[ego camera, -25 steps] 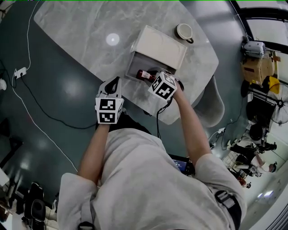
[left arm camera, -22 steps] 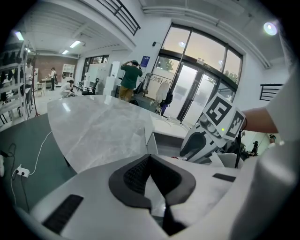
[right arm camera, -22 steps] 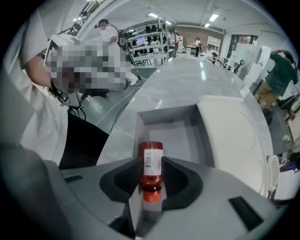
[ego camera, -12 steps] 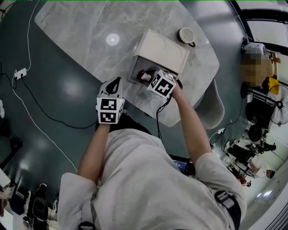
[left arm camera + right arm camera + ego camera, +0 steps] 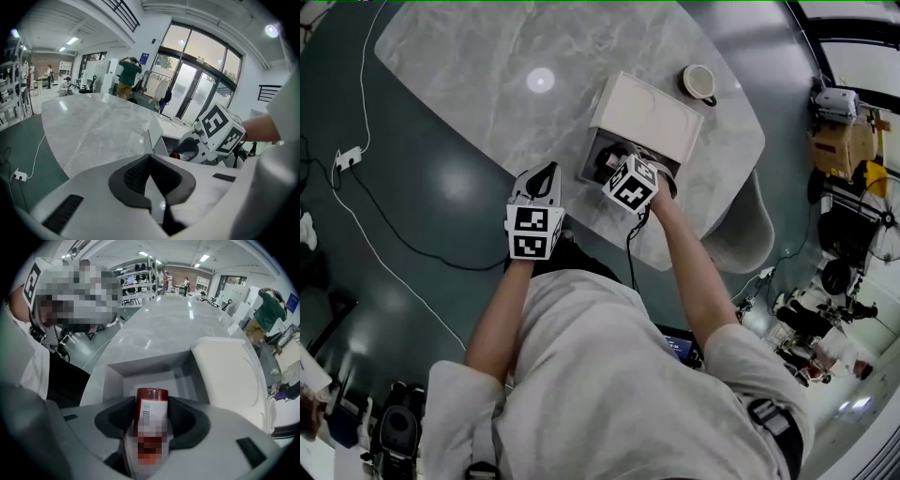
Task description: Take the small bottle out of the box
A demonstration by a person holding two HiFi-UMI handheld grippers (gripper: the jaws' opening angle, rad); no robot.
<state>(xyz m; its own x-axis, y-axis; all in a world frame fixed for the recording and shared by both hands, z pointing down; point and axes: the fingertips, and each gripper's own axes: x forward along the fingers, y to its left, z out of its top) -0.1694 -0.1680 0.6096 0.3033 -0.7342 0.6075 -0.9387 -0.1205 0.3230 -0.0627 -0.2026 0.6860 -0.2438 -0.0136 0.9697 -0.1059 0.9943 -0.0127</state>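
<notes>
A small bottle [image 5: 151, 416] with a dark red cap and a white label lies between the jaws of my right gripper [image 5: 151, 425], cap pointing into the open white box [image 5: 140, 373]. The jaws are opening and the pads stand beside the bottle. In the head view the right gripper [image 5: 621, 159] reaches into the box [image 5: 598, 150], whose lid [image 5: 642, 117] is tipped back. The left gripper view catches the red cap [image 5: 180, 155] under the right gripper's marker cube [image 5: 218, 133]. My left gripper [image 5: 542, 176] hangs at the table's near edge, left of the box, shut on nothing.
The box stands on a grey marble table [image 5: 487, 56]. A white mug [image 5: 700, 82] sits behind the box to the right. A chair [image 5: 741, 225] stands at the table's right end, and a cable [image 5: 366, 225] trails over the floor on the left.
My right gripper has carried the bottle from the box's front opening further in over the box. The bottle, plain to see a second ago, is now mostly hidden under the gripper. The left gripper stayed put.
</notes>
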